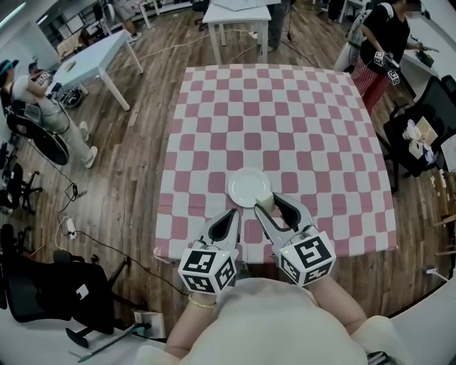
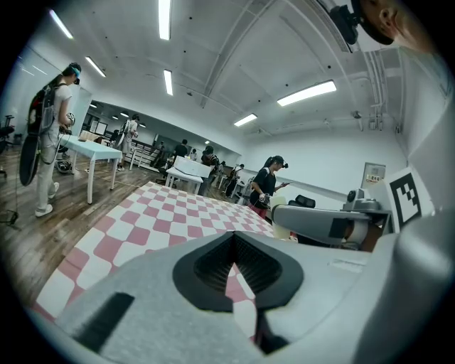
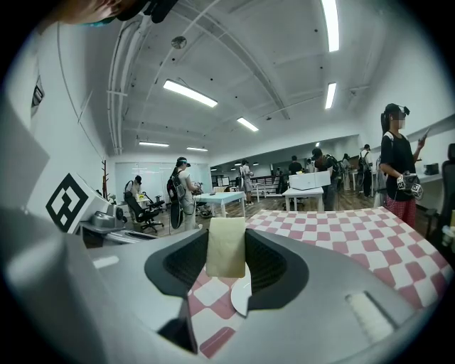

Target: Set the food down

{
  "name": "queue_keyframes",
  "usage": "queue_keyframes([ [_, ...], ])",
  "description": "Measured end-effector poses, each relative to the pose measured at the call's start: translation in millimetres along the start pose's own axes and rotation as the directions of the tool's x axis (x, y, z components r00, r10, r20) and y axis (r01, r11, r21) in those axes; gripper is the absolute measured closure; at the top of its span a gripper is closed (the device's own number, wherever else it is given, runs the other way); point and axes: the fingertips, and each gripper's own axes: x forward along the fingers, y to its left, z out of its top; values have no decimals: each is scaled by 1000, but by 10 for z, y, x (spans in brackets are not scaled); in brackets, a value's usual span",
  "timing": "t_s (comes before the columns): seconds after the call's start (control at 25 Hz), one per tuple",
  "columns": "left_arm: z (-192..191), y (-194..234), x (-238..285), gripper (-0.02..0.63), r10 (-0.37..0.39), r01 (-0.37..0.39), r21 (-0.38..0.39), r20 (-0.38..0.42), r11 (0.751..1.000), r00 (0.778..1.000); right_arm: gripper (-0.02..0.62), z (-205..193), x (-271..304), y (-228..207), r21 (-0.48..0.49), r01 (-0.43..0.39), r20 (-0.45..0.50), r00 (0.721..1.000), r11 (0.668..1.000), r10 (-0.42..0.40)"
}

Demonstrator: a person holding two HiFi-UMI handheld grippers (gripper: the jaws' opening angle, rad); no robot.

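Observation:
A pale cream slab of food (image 3: 226, 249) sits upright between the jaws of my right gripper (image 3: 226, 243), which is shut on it. In the head view the right gripper (image 1: 270, 204) holds the food (image 1: 264, 202) just over the near right rim of a round white plate (image 1: 249, 187). The plate is bare and stands near the front of the red and white checked table (image 1: 285, 121). My left gripper (image 1: 233, 214) hovers just in front of the plate, to the left of the right one. Its jaws meet at the tips with nothing between them (image 2: 234, 240).
The table's front edge (image 1: 214, 258) lies right under both grippers. White tables (image 1: 239, 21) stand beyond the far edge. A person (image 1: 381, 39) stands at the far right corner, another (image 1: 35, 100) at the left. Office chairs (image 1: 43, 292) and cables are on the wooden floor.

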Motion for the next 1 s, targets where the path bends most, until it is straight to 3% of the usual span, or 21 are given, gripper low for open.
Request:
queue_keyframes([
  [1.0, -50, 623, 36, 606, -75, 76, 15, -49, 997, 996, 426, -235, 539, 22, 12, 137, -25, 990, 990, -137],
])
